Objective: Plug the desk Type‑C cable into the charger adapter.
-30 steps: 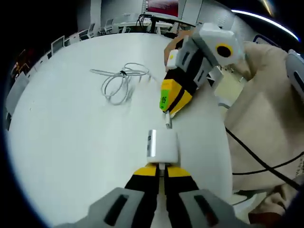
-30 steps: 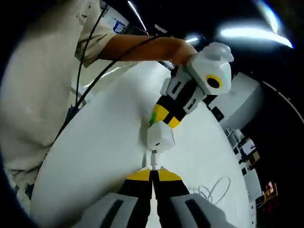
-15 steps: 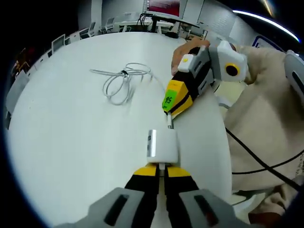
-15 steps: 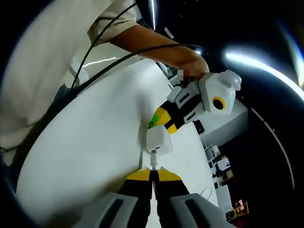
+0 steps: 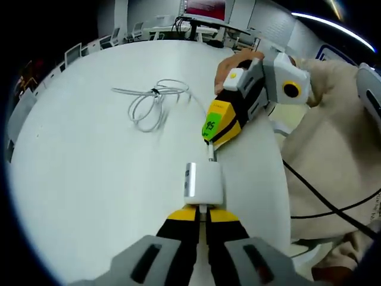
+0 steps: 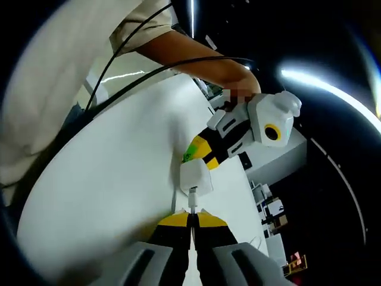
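White charger adapter (image 5: pixel 203 181) sits clamped in the left hand-held gripper (image 5: pixel 202 213); the right hand-held gripper (image 6: pixel 191 215), pinching the Type-C plug (image 6: pixel 192 198), meets its port, seemingly not fully seated.

Over the last second the right claw (image 5: pixel 209 143) has tipped from steep to a flatter lean and drawn in toward the adapter (image 5: pixel 203 182). Its plug (image 5: pixel 211 156), earlier short of the adapter's far face, now touches it; whether it has gone in cannot be told.
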